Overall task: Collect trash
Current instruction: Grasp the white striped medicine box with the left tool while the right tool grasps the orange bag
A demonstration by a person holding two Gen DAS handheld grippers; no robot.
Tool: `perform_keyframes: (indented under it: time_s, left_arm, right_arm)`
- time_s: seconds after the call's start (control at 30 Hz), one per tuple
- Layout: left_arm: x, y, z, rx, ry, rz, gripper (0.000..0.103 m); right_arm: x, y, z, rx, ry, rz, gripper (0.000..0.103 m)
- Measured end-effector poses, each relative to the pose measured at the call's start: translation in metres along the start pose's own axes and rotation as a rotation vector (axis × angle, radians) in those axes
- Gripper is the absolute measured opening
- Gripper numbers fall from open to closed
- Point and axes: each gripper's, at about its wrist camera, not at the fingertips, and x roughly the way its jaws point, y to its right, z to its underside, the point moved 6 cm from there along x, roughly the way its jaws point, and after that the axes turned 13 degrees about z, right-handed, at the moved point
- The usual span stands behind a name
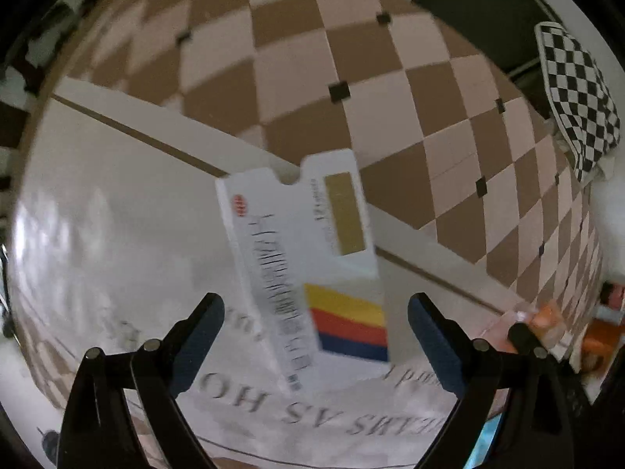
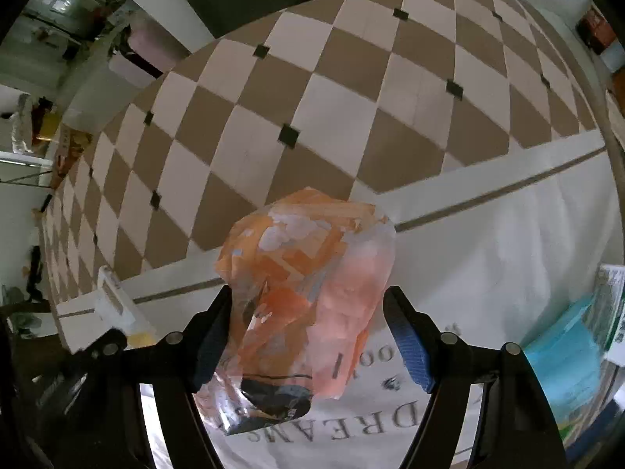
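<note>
A white tabletop (image 1: 97,211) printed with large grey letters is seen under both grippers, edged by a brown stripe; beyond it lies a floor (image 1: 312,78) of brown and pale checker tiles. A black-and-white checked cloth (image 1: 578,90) is seen at the far right. The left gripper (image 1: 316,336) is held wide open over a white carton (image 1: 308,262) lying flat between its fingers, untouched. The right gripper (image 2: 312,336) is part-closed around an orange plastic wrapper (image 2: 308,277), which is touched by the left finger; contact at the right finger cannot be told. Blue packets (image 2: 566,363) lie at the table's right.
</note>
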Motion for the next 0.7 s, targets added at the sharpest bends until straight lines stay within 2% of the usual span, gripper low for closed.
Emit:
perform_keyframes:
  time_s: [0.1, 0.2, 0.27, 0.33, 0.43, 0.6, 0.7]
  left_arm:
    - [0.009, -0.002, -0.004, -0.018, -0.008, -0.001, 0.095]
    - [0.009, -0.005, -0.004, -0.021, 0.022, -0.019, 0.093]
    - [0.006, -0.006, 0.000, -0.009, 0.048, -0.051, 0.081]
    - [0.005, -0.003, 0.008, 0.021, 0.064, -0.089, 0.075]
    - [0.002, -0.004, 0.019, 0.056, 0.083, -0.089, 0.074]
    - [-0.002, -0.004, 0.035, 0.104, 0.099, -0.108, 0.074]
    - [-0.006, -0.002, 0.041, 0.122, 0.107, -0.118, 0.074]
  right_arm:
    - [0.006, -0.002, -0.007, -0.001, -0.034, 0.001, 0.078]
    - [0.013, -0.003, -0.010, 0.008, -0.053, 0.000, 0.078]
    - [0.017, -0.005, -0.011, 0.011, -0.061, 0.005, 0.078]
    - [0.018, -0.005, -0.013, 0.008, -0.056, 0.011, 0.078]
    - [0.018, -0.008, -0.012, -0.001, -0.047, 0.027, 0.077]
    - [0.018, -0.020, -0.009, -0.008, -0.027, 0.054, 0.069]
    - [0.016, -0.022, -0.006, -0.021, -0.018, 0.052, 0.058]
